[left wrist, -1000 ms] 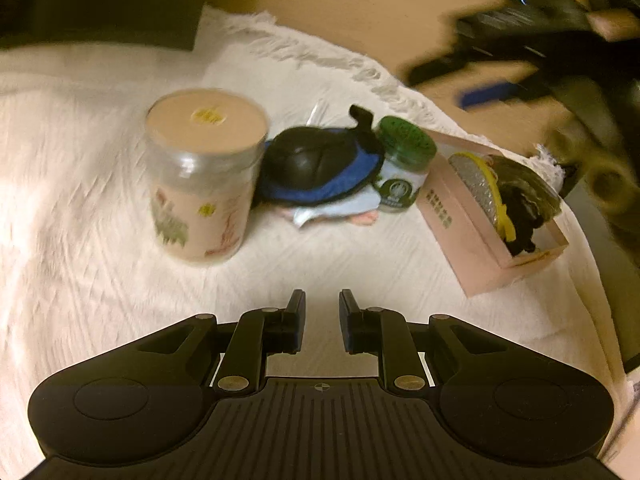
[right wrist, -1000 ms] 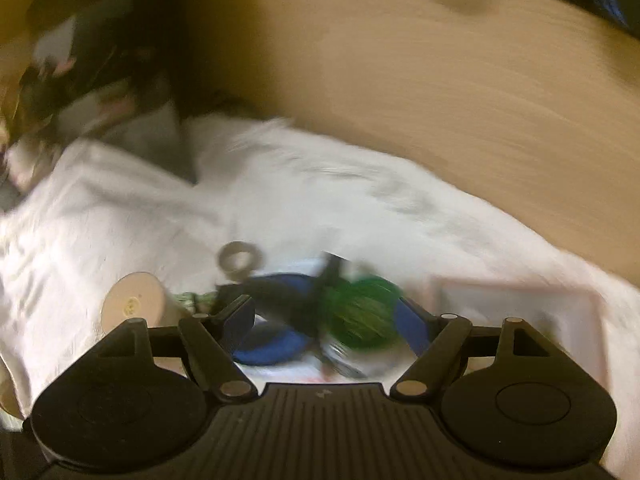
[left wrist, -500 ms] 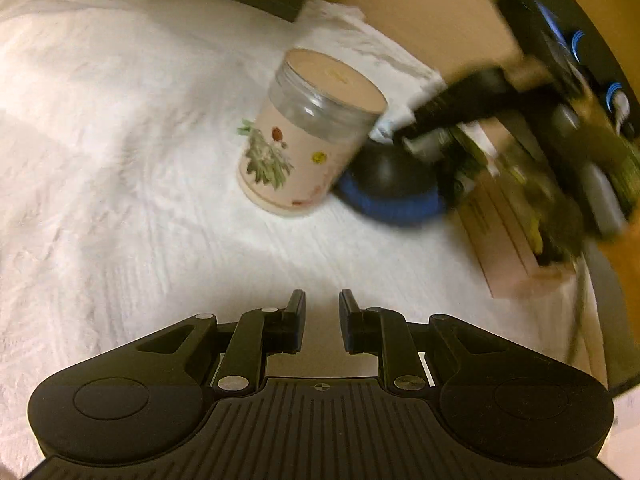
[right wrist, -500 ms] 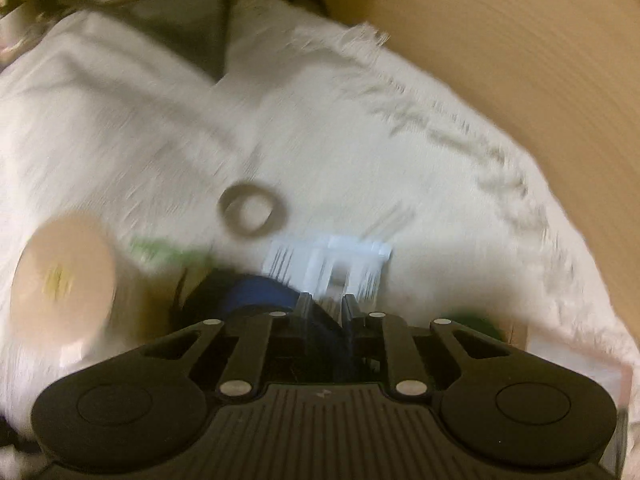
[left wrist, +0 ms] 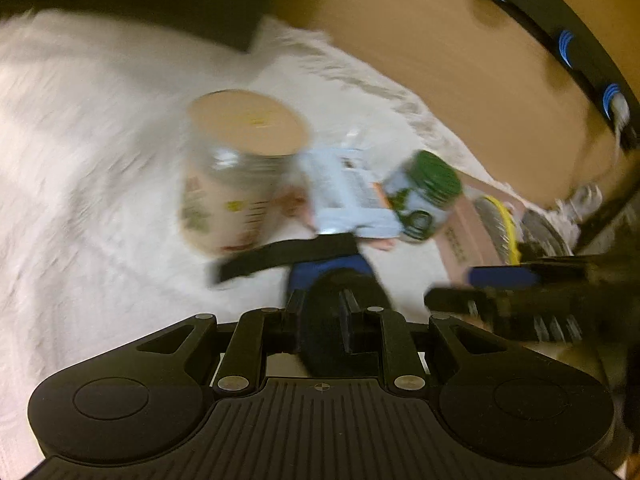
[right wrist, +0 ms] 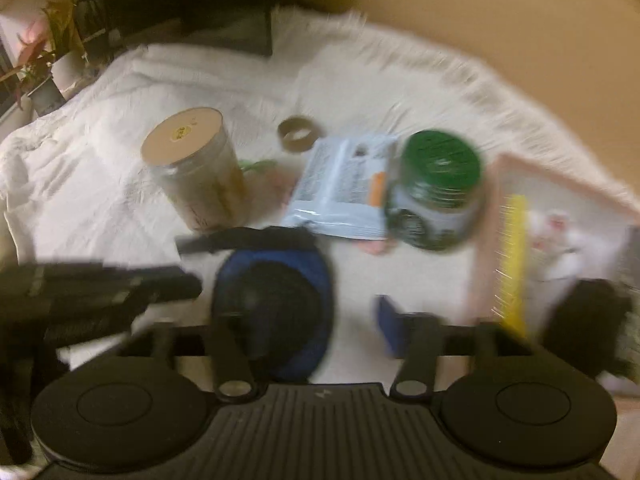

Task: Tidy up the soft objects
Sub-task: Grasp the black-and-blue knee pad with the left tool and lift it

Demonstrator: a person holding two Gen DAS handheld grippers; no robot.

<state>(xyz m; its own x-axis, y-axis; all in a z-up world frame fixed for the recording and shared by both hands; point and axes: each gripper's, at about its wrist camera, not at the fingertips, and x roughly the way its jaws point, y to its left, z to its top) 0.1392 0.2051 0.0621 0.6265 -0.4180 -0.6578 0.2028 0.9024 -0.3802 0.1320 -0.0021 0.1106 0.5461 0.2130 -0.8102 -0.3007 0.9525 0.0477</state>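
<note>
A blue and black padded eye mask [right wrist: 272,300] with a black strap [left wrist: 280,258] lies on the white blanket [left wrist: 100,184]. My left gripper [left wrist: 320,316] is shut on the eye mask [left wrist: 336,320], which fills the gap between its fingers. My right gripper [right wrist: 320,328] is open just above and to the right of the mask, with the left gripper's dark body [right wrist: 92,300] at its left. A light blue soft packet [right wrist: 340,192] lies behind the mask. Both views are blurred.
A tall clear jar with a tan lid [right wrist: 192,168] stands at the left. A green-lidded jar [right wrist: 436,192] stands next to a pink box [right wrist: 560,200] holding a yellow brush. A tape ring [right wrist: 298,134] lies farther back. Wooden floor lies beyond the blanket's fringe.
My left gripper has come in and closed on the eye mask, dragging it forward off the packet. My right gripper, shut half a second ago, has opened and drawn back.
</note>
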